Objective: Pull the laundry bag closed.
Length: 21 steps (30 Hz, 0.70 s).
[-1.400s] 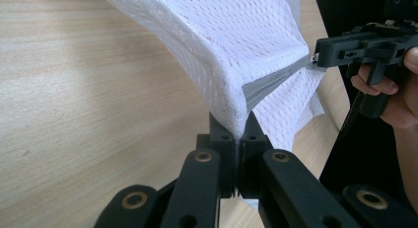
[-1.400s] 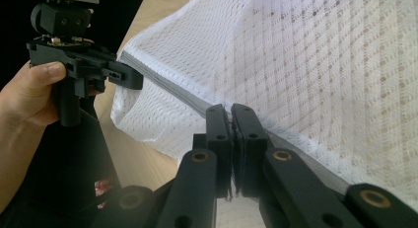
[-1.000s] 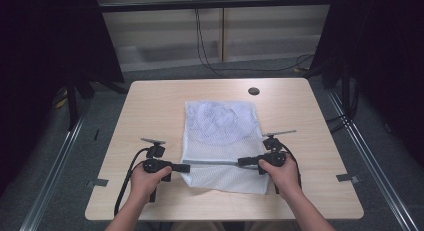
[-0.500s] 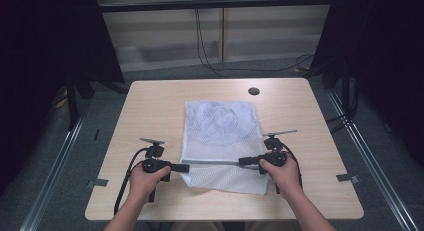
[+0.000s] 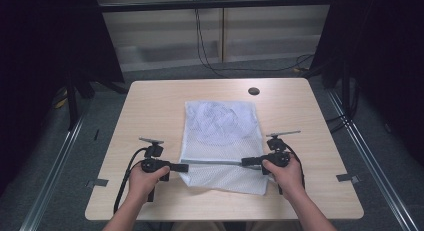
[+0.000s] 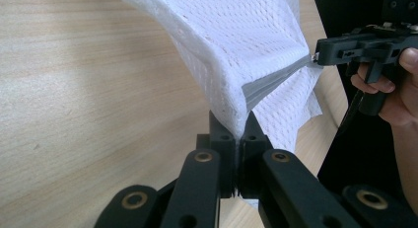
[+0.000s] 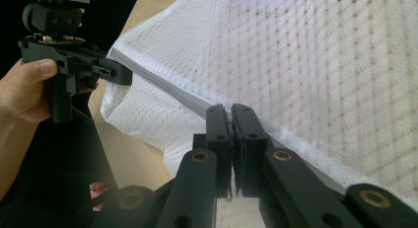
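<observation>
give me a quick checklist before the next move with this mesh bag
1. Left tongs clamped on the white mesh bag: ok, jaws shut on its grey zipper strip.
2. Right tongs clamped on the same strip: ok, jaws shut on it.
3. Strip taut between the two grips: ok, it runs straight in the high view.
4. Far end of the bag resting on the table: ok, lying flat.
5. Zipper slider position: cannot tell.
6. Black round cap out of the bag's way: ok, it sits beyond the bag's far edge.
</observation>
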{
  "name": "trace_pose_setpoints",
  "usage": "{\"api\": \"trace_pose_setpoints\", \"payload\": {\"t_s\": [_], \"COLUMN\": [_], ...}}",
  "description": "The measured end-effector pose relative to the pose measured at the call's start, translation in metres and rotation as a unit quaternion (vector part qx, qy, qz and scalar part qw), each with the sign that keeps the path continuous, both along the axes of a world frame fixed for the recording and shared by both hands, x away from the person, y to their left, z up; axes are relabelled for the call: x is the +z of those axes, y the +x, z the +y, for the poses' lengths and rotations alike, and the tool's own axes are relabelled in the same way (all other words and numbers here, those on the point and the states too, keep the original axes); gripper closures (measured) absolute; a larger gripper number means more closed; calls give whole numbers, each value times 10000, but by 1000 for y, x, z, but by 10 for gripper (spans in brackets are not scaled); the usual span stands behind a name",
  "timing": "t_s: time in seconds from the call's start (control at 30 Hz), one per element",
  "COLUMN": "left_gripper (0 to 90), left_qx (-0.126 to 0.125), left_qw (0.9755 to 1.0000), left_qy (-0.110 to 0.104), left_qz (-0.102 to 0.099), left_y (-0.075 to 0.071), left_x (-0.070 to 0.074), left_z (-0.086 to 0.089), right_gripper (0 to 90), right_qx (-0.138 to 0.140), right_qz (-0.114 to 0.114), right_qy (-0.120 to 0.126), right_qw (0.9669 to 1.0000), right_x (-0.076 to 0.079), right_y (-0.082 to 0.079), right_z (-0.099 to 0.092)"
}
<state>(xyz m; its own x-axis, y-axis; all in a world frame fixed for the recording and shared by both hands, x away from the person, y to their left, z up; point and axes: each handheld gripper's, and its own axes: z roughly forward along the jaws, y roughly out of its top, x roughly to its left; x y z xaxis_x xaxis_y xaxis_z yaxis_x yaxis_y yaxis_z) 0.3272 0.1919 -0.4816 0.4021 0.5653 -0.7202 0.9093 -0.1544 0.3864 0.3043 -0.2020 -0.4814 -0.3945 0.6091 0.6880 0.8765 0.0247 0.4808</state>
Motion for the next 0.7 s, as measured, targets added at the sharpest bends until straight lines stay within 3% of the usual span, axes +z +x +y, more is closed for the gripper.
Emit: {"api": "trace_pose_setpoints", "payload": {"t_s": [0.53,0.7], "left_gripper": [886,886], "left_qx": [-106,-24], "left_qw": [9999,10000], "left_qy": [25,30], "left_qz": [-32,-3], "left_y": [2,2], "left_x": [-1,0], "left_z": [2,3], "right_gripper": [867,867], "right_qx": [-163,-197], "right_qz": [-12,-14], "right_qy": [29,10], "right_qw": [9999,9998], "right_x": [2,2], "right_y": [-7,-7], "right_z": [-13,-15]}}
